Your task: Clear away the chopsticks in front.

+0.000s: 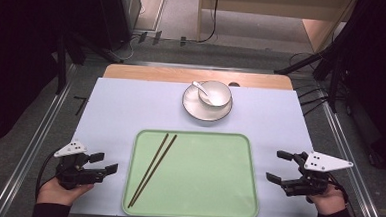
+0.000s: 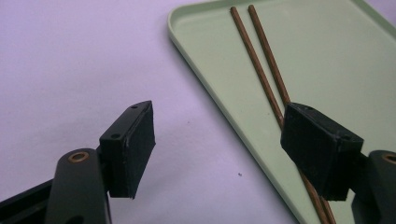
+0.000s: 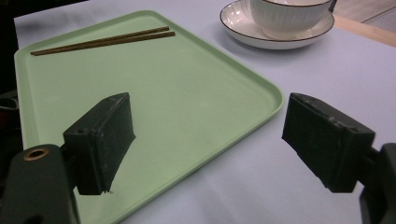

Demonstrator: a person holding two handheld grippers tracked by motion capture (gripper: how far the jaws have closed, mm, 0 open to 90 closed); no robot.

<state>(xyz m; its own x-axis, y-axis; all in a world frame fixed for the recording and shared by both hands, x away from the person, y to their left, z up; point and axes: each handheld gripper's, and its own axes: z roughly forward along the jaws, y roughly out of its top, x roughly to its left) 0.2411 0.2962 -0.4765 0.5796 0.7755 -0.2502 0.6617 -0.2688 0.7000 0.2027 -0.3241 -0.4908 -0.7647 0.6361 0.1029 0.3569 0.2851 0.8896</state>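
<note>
While both tools gape wide and empty, the high view alone reveals a spoon (image 1: 200, 87) in the bowl (image 1: 215, 93).

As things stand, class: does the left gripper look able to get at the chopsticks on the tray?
Probably yes. The left gripper, jaws open, sits just beside the green tray, and the chopsticks lie bare on the tray's near-left part. Nothing stands between them; only the tray's low rim must be crossed.
</note>
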